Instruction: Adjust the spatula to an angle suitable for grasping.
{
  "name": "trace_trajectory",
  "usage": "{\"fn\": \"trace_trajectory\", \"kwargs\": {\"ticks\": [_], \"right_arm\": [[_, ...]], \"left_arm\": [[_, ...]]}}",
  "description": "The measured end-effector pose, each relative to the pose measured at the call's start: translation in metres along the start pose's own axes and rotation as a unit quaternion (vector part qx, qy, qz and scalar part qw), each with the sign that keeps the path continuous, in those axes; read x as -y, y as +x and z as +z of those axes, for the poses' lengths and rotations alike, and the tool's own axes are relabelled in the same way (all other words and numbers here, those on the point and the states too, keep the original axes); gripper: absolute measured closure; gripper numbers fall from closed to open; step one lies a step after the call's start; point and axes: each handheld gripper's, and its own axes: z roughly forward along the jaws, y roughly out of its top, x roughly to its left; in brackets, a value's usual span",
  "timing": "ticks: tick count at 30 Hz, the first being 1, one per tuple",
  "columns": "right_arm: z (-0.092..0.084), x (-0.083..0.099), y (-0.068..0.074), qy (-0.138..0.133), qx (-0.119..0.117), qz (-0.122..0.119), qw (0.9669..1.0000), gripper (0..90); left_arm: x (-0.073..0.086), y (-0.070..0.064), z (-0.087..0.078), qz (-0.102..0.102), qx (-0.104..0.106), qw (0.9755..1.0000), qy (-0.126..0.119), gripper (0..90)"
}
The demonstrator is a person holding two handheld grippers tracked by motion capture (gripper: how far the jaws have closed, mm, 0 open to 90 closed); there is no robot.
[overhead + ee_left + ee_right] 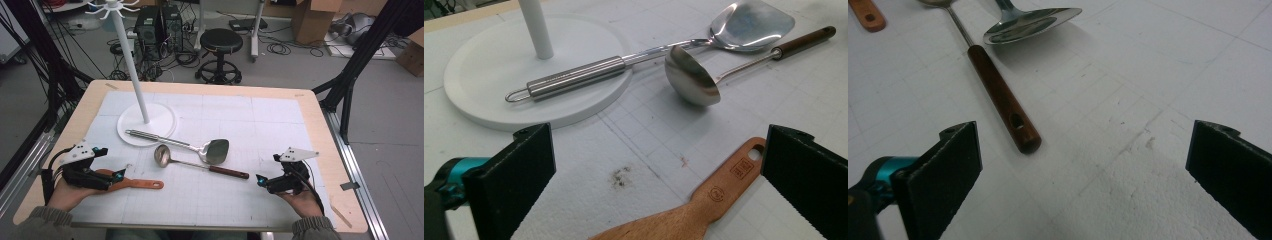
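— What lies at the left gripper (pixel 659 175)?
— A flat wooden spatula (pixel 694 210), smooth, hole-ended handle, on the white gridded bench (pixel 260 120) between spread fingers.
— And the right gripper (pixel 1083 175)?
— Fingers spread, nothing between; brown-handled steel ladle (pixel 1003 100) near.

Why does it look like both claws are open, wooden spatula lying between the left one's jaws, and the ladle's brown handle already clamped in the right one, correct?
Not clamped. The right gripper view shows the right claw open, the ladle handle lying ahead of its jaws, untouched. The rest holds: left claw open, wooden spatula lying between its jaws.
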Motion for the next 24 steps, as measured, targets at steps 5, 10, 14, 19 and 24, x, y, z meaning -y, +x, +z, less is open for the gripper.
{"fn": "trace_trajectory", "kwargs": {"ticks": [5, 10, 14, 19, 24], "right_arm": [[0.002, -0.001, -0.002, -0.002, -0.003, 0.006, 1.0, 0.5], [0.005, -0.007, -0.001, -0.001, -0.005, 0.006, 1.0, 0.5], [0.008, -0.016, 0.002, -0.002, -0.01, -0.001, 0.9999, 0.5], [0.014, -0.03, 0.007, 0.006, -0.017, -0.016, 0.9997, 0.5], [0.022, -0.048, 0.012, 0.007, -0.031, -0.027, 0.9991, 0.5]], "left_arm": [[-0.001, -0.001, 0.004, -0.001, 0.005, 1.0, 0.001, 1.7], [-0.002, -0.003, 0.007, 0.001, 0.01, 0.9999, 0.001, 1.7], [-0.003, -0.003, 0.007, 0.003, 0.013, 0.9999, -0.002, 1.7], [-0.003, -0.004, 0.007, 0.003, 0.015, 0.9999, -0.003, 1.7], [-0.005, -0.005, 0.008, 0.003, 0.01, 0.9999, -0.003, 1.7]]}}
